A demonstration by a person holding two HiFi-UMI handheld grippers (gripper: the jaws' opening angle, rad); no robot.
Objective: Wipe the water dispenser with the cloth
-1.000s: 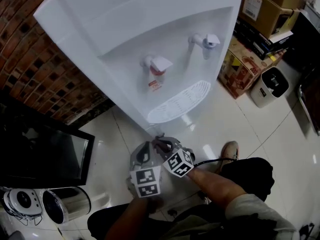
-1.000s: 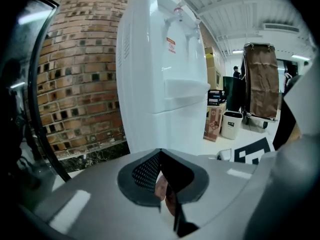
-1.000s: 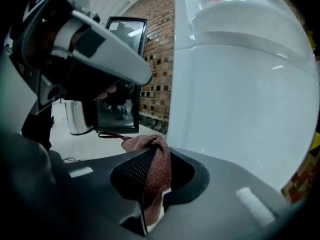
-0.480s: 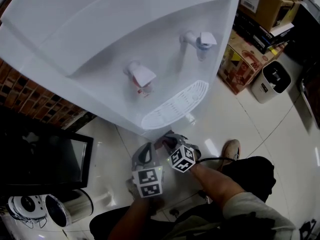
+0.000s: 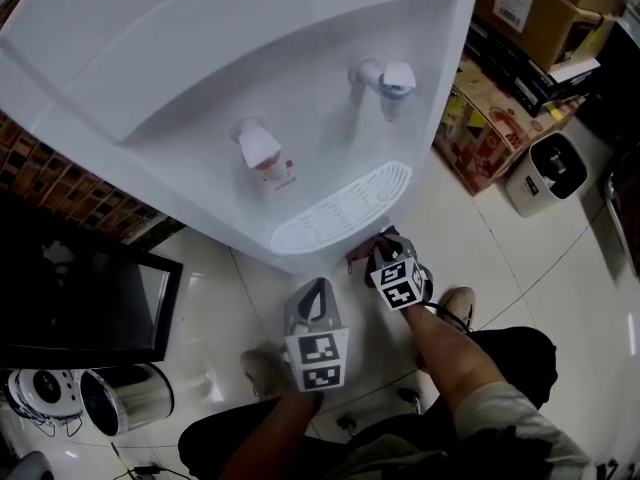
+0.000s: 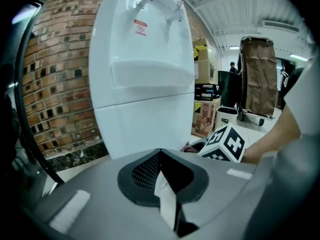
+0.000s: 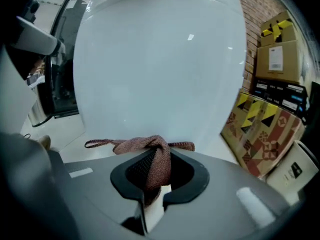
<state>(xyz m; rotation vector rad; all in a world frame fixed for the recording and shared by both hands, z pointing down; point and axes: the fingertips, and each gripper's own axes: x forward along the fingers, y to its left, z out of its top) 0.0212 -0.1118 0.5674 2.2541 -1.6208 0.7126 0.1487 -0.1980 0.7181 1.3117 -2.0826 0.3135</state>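
While hanging lowest at the centre of the head view, left gripper (image 5: 316, 290): jaws are sitting together, gripping nothing, and pointing at the water dispenser (image 5: 250, 48).
Right gripper (image 5: 380, 252): it is reaching in right of centre, jaws clamping on the cloth (image 7: 150, 145).
Cloth: brownish-red and bunched, it is trailing from those jaws just beside the white panel under the drip tray (image 5: 340, 211); I cannot tell whether it is touching.
Water dispenser: it is filling the upper frame, red tap (image 5: 258, 148) left, blue tap (image 5: 392, 78) right.
Cardboard boxes (image 5: 520, 8): they are sitting at upper right.
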